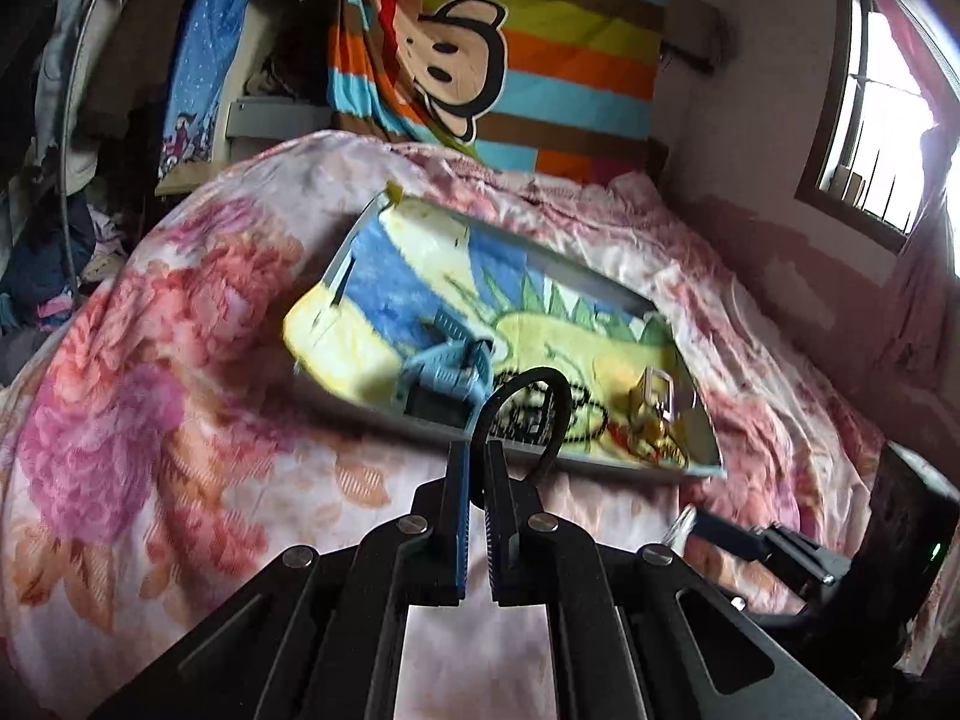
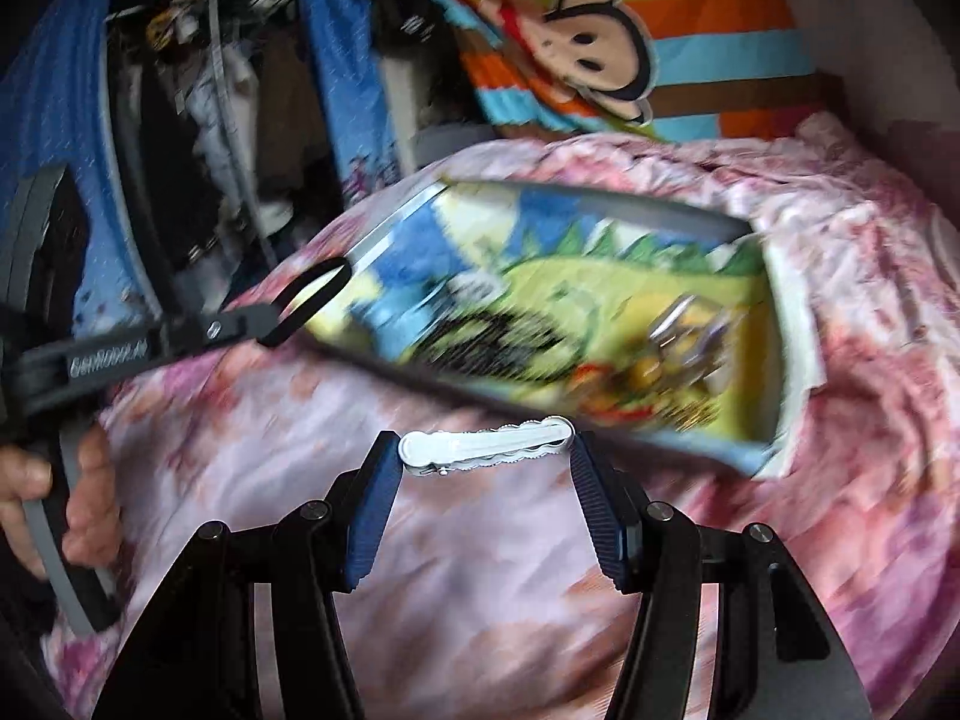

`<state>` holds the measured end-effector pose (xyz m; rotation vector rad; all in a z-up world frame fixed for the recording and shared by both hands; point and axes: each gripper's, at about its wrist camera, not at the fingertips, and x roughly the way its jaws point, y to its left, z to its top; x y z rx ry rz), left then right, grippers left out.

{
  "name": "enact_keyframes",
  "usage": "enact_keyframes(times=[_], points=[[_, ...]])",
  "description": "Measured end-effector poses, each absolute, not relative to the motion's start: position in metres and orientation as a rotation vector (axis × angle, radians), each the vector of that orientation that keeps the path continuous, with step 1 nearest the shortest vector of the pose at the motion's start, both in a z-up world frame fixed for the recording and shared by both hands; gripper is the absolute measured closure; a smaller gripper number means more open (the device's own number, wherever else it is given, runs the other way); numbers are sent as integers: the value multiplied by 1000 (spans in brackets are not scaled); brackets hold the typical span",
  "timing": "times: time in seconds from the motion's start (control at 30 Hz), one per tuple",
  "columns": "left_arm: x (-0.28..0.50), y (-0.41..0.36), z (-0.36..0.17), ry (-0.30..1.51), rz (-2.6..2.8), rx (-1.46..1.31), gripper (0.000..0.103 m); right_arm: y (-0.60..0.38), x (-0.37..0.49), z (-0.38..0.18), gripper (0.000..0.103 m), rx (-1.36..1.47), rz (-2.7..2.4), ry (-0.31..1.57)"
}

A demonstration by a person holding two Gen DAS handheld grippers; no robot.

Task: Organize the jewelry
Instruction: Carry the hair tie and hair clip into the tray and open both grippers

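Right wrist view: right gripper (image 2: pixel 483 450) jaws clamp the silver hair clip (image 2: pixel 487 445) endwise, long axis crosswise, just short of the tray (image 2: pixel 384 231); left gripper (image 1: pixel 477 456) jaws pinch the black hair tie (image 1: pixel 528 414), equally near.

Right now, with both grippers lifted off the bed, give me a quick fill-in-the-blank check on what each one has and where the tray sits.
1. The left gripper is shut on a black ____.
2. The right gripper holds a silver ____ end to end between its fingers.
3. The tray, lined with a cartoon cloth, rests on a ____ bedspread.
4. A light blue ____ lies inside the tray.

Missing words: hair tie; hair clip; floral; watch
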<state>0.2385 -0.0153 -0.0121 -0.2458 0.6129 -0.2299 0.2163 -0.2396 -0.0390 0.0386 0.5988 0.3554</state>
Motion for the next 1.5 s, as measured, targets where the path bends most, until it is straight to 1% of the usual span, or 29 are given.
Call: enact_keyframes(times=[0.27,0.6,0.87,1.5], points=[[270,-44,-6,586,-273,-228,98,-277,248,-34,50,132,204,572],[307,-72,-31,706,-297,-221,98,-278,276,-61,50,156,147,617],[314,-78,-40,748,-288,-221,98,-278,280,-70,50,156,149,644],[324,-72,-50,826,-277,-270,98,-277,280,-71,49,158,149,639]])
